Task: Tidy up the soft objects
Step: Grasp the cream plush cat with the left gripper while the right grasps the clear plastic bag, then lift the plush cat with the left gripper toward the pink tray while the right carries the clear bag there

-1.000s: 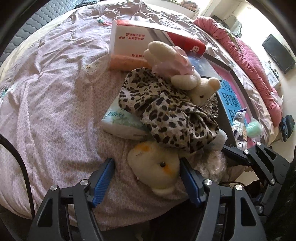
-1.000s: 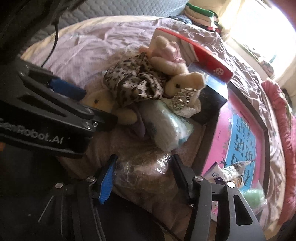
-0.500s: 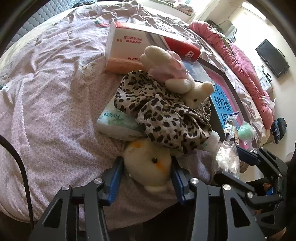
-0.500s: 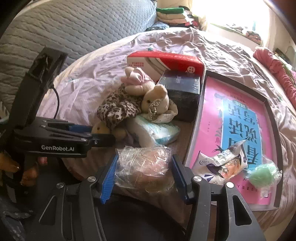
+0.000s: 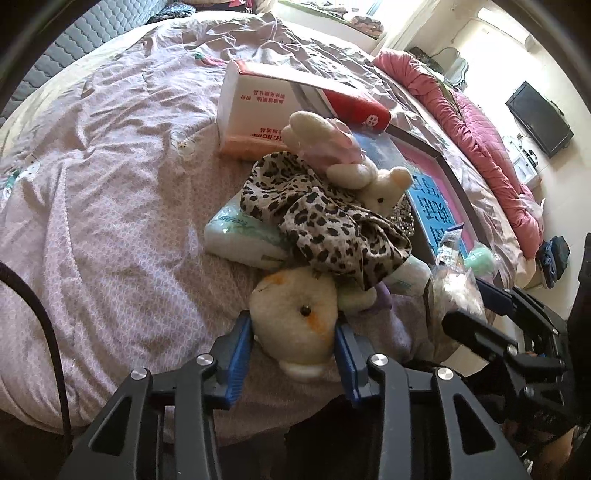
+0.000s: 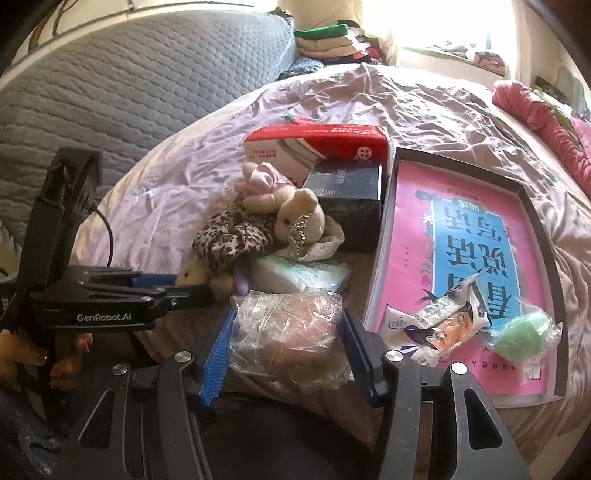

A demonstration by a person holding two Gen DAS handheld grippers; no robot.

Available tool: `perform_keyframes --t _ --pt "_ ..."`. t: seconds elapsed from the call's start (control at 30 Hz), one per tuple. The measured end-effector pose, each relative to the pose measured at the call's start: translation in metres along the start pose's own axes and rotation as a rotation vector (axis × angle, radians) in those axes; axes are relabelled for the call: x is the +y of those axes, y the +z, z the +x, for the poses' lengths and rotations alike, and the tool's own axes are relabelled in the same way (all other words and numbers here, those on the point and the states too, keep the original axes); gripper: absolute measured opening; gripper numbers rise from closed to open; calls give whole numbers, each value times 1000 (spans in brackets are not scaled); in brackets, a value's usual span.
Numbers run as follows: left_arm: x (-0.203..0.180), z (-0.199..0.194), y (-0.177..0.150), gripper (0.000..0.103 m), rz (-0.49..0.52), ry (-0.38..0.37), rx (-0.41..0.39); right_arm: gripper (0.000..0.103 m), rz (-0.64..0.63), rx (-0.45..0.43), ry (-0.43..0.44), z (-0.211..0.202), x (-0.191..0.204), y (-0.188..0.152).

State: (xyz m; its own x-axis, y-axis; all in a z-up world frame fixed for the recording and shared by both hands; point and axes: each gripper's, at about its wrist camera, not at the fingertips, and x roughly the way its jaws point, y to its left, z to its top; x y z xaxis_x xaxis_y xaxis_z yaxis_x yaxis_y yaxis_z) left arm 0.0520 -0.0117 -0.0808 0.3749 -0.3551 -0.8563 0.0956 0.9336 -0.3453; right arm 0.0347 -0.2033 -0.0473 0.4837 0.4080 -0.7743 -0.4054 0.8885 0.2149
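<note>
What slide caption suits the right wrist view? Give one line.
Right gripper holding a plastic-wrapped bundle beside the plush pile on the bed.

A bed [image 5: 110, 192] covered in wrinkled pale lilac patterned bedding [image 6: 424, 107] fills a sunlit bedroom. A grey quilted headboard [image 6: 129, 85] curves behind it, with folded clothes [image 6: 325, 40] stacked near a bright window [image 6: 450, 22]. A bunched pink quilt [image 5: 480, 129] lies along the far edge, and a dark flat screen [image 5: 539, 118] sits against a cream wall [image 5: 498, 48].
</note>
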Motion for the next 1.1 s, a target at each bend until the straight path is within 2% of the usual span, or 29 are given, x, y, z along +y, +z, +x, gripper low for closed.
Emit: perform_keyframes --t 0.53,1.1 --pt "1 -41 -7 40 -15 42 -47 58 48 -55 24 -17 -8 -1" --pt "-42 -63 -18 40 106 32 -76 58 83 -134 19 -45 -16 4"
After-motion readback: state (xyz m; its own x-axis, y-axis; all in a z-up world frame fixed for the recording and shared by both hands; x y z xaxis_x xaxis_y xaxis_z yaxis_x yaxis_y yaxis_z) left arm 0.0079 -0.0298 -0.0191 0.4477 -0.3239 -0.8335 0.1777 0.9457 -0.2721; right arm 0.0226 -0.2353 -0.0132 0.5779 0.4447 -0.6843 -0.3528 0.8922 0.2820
